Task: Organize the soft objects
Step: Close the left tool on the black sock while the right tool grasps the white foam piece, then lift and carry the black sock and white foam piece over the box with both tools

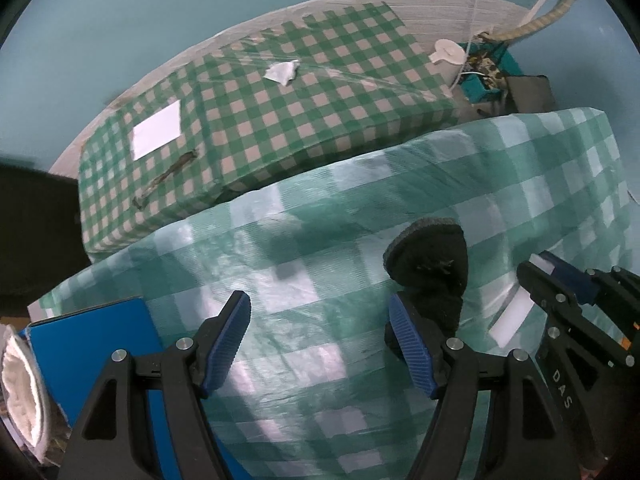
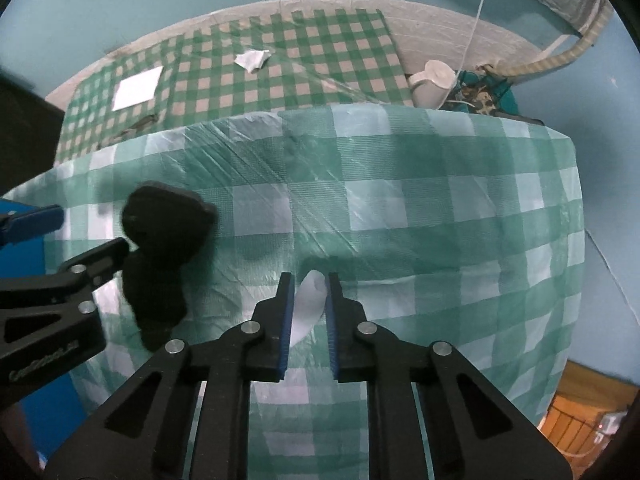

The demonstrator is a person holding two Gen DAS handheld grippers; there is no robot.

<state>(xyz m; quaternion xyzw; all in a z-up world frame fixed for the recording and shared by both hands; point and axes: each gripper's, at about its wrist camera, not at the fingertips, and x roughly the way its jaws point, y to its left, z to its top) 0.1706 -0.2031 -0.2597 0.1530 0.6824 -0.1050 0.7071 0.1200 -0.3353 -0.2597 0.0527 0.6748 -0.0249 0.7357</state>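
At the far left of the left wrist view a white fluffy cloth (image 1: 18,392) lies beside a blue box (image 1: 92,344), at the edge of the counter (image 1: 320,320), which wears a pale green checked plastic cover. The left gripper (image 1: 320,340) points down over this cover with its jaws wide apart, and nothing is between them (only bare cover shows there). Just beside its right finger lies a black soft object (image 1: 430,268), a dark sock-like piece; it seems to touch the finger's outer side, but I cannot tell this for certain. In the right wrist view the same black piece (image 2: 160,248) lies on the left part of the counter, next to the left gripper's tip. Further right, the right gripper (image 2: 310,280) points down with its jaws nearly closed on a white soft object (image 2: 306,304), a thin pale piece that stands up between the blue pads. Behind the counter is a surface with a darker green checked cloth (image 2: 280,64), with a white jug (image 2: 434,84) at its right end.
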